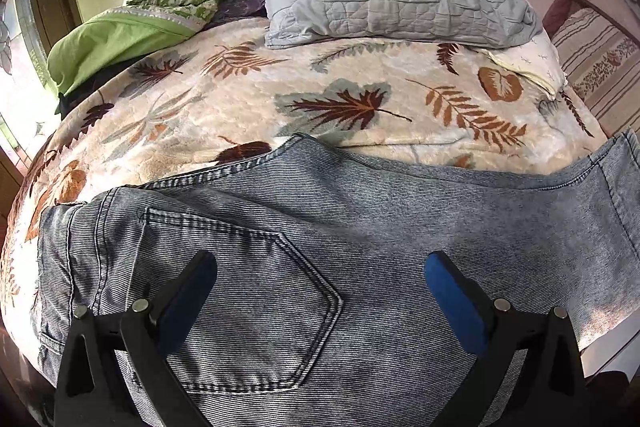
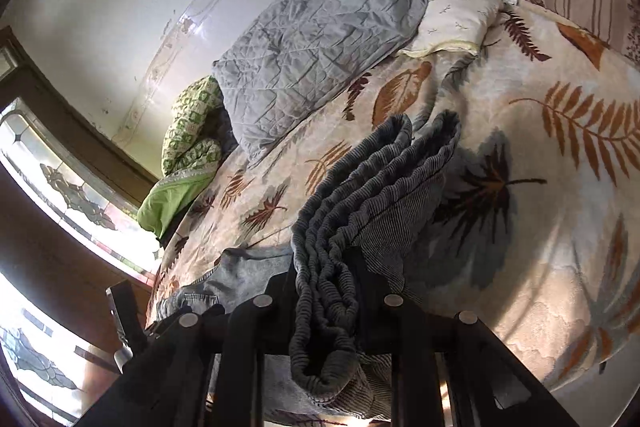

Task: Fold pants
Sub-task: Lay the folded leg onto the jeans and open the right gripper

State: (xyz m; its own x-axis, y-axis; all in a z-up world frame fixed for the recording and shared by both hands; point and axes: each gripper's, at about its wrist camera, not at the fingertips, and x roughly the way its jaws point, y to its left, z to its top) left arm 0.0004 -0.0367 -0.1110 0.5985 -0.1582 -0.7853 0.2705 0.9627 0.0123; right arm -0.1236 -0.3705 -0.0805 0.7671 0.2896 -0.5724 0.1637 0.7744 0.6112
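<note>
My left gripper (image 1: 320, 301) hung with jaws spread wide above the jeans (image 1: 360, 227), over their back pocket (image 1: 256, 311), on the leaf-patterned blanket (image 1: 248, 99).

The pants (image 1: 360, 227) run off the left wrist view's bottom edge; bunched denim hides the right gripper's (image 2: 332, 267) pads.

Faded blue pants (image 1: 360, 227), leaf-patterned blanket (image 1: 240, 87)
</note>
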